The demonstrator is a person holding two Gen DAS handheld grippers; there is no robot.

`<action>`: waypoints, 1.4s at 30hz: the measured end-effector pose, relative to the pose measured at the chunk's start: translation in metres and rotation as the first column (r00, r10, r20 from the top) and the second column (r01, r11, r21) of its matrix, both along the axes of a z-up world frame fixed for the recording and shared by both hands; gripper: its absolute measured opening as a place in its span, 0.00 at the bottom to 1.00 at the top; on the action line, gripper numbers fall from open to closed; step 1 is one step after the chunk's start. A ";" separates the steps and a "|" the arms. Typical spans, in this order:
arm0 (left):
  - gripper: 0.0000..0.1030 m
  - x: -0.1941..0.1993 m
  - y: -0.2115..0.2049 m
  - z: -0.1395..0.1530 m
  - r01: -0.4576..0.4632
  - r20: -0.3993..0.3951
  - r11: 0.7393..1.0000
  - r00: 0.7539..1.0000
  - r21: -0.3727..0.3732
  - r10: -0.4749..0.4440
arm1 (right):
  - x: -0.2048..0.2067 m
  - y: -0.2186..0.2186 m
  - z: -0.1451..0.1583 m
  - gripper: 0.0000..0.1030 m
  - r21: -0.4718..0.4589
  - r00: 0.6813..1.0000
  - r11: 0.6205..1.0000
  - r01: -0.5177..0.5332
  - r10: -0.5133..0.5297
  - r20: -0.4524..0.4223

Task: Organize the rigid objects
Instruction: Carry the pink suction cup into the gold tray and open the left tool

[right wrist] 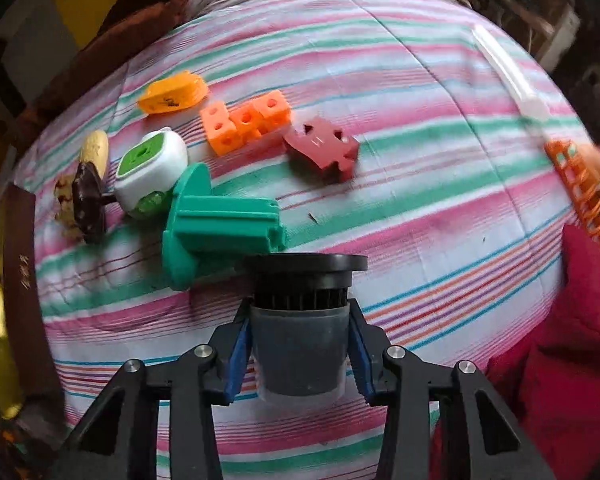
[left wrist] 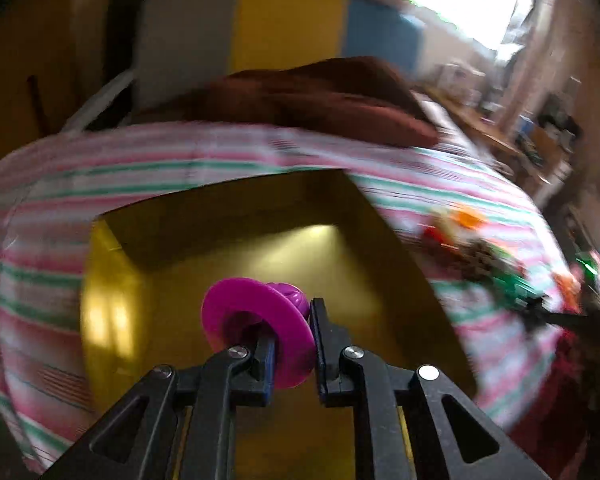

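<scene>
left wrist view: left gripper (left wrist: 294,344), jaws clamped on the rim of a purple flanged toy (left wrist: 256,320), held above an open yellow box (left wrist: 112,280) on the striped bedsheet (left wrist: 140,168). right wrist view: right gripper (right wrist: 300,352), jaws clamped on a black ribbed cup (right wrist: 300,312) lying just beside a green flanged piece (right wrist: 216,224), with orange cubes (right wrist: 244,120) and a red puzzle block (right wrist: 324,148) further off.

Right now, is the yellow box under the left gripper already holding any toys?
No, the yellow box shows only a bare floor, and the magenta piece sits in the left gripper above it.
</scene>
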State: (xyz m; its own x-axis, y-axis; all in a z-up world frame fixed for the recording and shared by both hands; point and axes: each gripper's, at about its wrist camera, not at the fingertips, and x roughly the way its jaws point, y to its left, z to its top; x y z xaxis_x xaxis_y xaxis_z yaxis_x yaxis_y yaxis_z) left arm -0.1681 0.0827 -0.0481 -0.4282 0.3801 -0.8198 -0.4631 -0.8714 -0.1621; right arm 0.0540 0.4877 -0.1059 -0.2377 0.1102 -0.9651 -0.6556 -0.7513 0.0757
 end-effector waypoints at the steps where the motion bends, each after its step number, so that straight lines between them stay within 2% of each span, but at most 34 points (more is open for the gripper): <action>1: 0.13 -0.012 -0.009 -0.008 -0.027 0.010 0.999 1.000 -0.023 0.028 | -0.001 -0.001 -0.001 0.42 0.007 1.000 1.000 -0.011 0.011 0.005; 4: 0.13 -0.040 -0.030 -0.025 -0.090 0.043 0.995 0.995 -0.041 0.092 | -0.001 -0.002 -0.001 0.42 0.007 1.000 1.000 -0.021 0.021 0.002; 7: 0.13 -0.060 -0.037 -0.033 -0.123 0.035 0.991 0.991 -0.060 0.126 | 0.003 0.003 0.000 0.42 -0.013 1.000 1.000 -0.009 0.008 -0.015; 13: 0.14 -0.089 -0.031 -0.041 -0.150 -0.001 0.982 0.989 -0.117 0.151 | 0.005 0.002 0.002 0.42 0.014 1.000 1.000 -0.027 0.027 -0.004; 15: 0.18 -0.098 -0.030 -0.044 -0.163 -0.011 0.978 0.987 -0.132 0.162 | 0.007 0.005 0.003 0.42 0.009 1.000 1.000 -0.024 0.024 -0.007; 16: 0.25 -0.099 -0.030 -0.044 -0.173 -0.019 0.975 0.985 -0.141 0.172 | 0.008 0.005 0.003 0.42 0.009 1.000 1.000 -0.023 0.023 -0.007; 17: 0.27 -0.102 -0.032 -0.046 -0.183 -0.016 0.972 0.983 -0.146 0.182 | 0.008 0.006 0.004 0.42 0.010 1.000 1.000 -0.024 0.024 -0.007; 21: 0.36 -0.105 -0.042 -0.045 -0.213 0.007 0.969 0.977 -0.122 0.215 | 0.011 0.010 0.005 0.42 0.010 1.000 1.000 -0.024 0.024 -0.006; 26: 0.37 -0.073 -0.060 -0.018 -0.237 -0.039 0.971 0.971 -0.042 0.235 | 0.013 0.013 0.006 0.42 0.016 0.999 0.999 -0.032 0.032 0.009; 30: 0.37 -0.024 -0.073 0.001 -0.243 -0.076 0.970 0.967 0.024 0.244 | 0.016 0.017 0.008 0.42 0.027 0.999 0.999 -0.036 0.036 0.010; 37: 0.37 0.068 -0.069 0.005 -0.252 -0.133 0.968 0.960 -0.008 0.248 | 0.019 0.020 0.015 0.42 0.035 0.997 0.996 -0.077 0.077 0.002; 42: 0.37 0.101 -0.066 0.000 -0.277 -0.126 0.960 0.955 -0.043 0.270 | 0.018 0.012 0.021 0.42 0.022 0.989 0.989 -0.146 0.146 0.006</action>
